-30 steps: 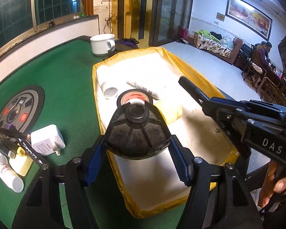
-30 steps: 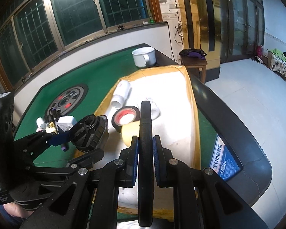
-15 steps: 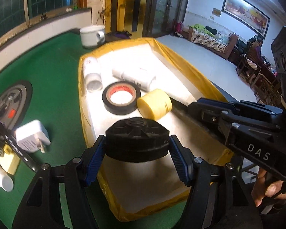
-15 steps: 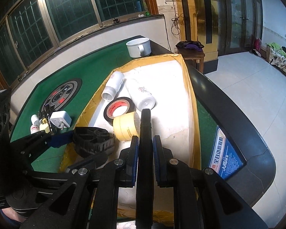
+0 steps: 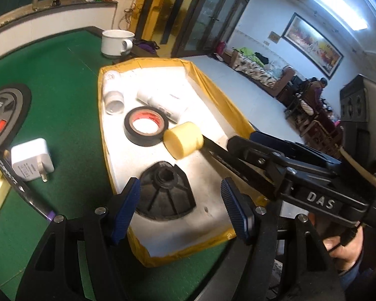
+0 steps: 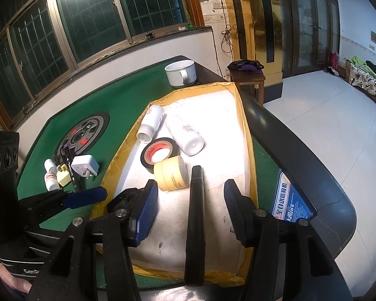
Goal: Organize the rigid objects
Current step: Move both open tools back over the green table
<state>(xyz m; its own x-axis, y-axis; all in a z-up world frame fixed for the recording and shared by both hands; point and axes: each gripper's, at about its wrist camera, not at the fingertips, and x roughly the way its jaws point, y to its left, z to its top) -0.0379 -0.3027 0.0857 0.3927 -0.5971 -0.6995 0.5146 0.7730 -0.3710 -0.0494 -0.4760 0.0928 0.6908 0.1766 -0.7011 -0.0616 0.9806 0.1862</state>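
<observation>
The black ribbed plastic disc (image 5: pixel 166 190), round with a threaded hub in the middle and flat cut sides, lies on the white floor of the yellow-taped tray (image 5: pixel 163 258), at the tray's near end. It sits between the blue ridged pads (image 5: pixel 127 208) of the left gripper (image 5: pixel 180 208), close to the left-side pad, but the pads do not press on it; the jaws stand well apart and hold nothing.

A long black matte marker (image 6: pixel 196 225) lies lengthwise on the tray floor, between the fingers of the right gripper (image 6: pixel 191 213). Its jaws are opening, with clear gaps on both sides of the marker, so nothing is gripped.

Just beyond the marker's tip, still in the tray, a roll of pale yellow tape (image 6: pixel 171 173) lies on its side, and it touches a glossy roll of black tape (image 6: pixel 159 150) with a red core label, which lies flat. Further toward the tray's far end lie two smooth white plastic bottles (image 6: pixel 185 135), both on their sides.

The tray rests on a green felt table (image 6: pixel 127 100) with a dark rounded edge. Left of the tray on the felt are a white plug adapter (image 6: pixel 85 166), small white bottles (image 6: pixel 50 179), a yellow block and a dark pen, grouped together. Beyond the tray's far end stands a white ceramic mug (image 6: pixel 181 72).
</observation>
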